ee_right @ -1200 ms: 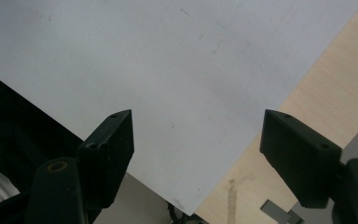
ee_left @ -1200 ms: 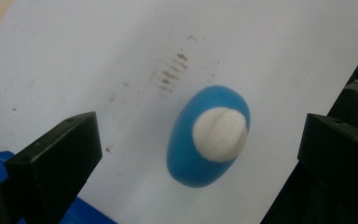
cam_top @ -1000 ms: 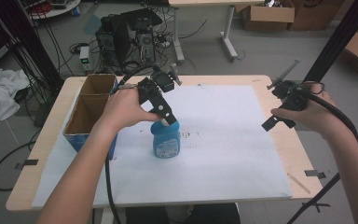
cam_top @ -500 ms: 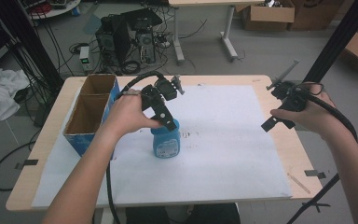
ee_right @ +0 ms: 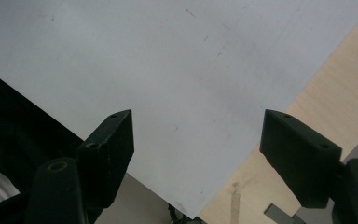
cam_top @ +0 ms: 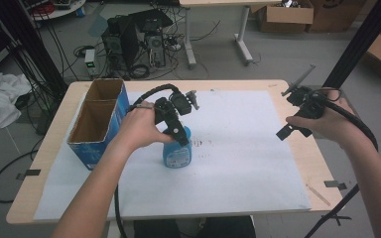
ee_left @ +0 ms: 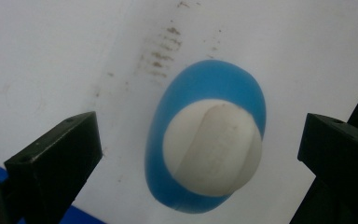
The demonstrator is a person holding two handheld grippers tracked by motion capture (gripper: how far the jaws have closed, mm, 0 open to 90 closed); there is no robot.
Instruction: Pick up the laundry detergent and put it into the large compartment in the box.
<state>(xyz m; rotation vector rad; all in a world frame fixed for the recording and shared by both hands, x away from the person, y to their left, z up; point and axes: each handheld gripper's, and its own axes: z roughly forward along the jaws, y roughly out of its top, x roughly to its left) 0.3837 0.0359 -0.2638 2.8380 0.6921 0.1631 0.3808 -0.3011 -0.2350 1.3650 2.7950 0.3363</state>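
Now, from the left: the blue cardboard box (cam_top: 96,124) with its two open compartments stands at the table's (cam_top: 54,148) left edge, and just to its right my left gripper (cam_top: 181,140) hangs over the blue bottle (cam_top: 177,154), which stands upright on the white sheet (cam_top: 238,163). In the left gripper view I look almost straight down the bottle's long axis: the white cap (ee_left: 213,147) sits between the two black jaws, slightly nearer the one on that view's right side, and neither jaw touches it. So the left gripper (ee_left: 200,149) is spread wide and holds nothing, with the bottle directly below it. That is the relation my next move depends on: I judge a straight drop along the axis would bring the jaws level with the cap or neck, and a small nudge toward centre first might keep the bottle from tipping when they close.

Further right the sheet lies bare. My right gripper (cam_top: 297,119) hovers near the table's right edge, well apart from the bottle, its jaws parted and empty in its own view (ee_right: 196,154). The left hand is plainly the nearer one.
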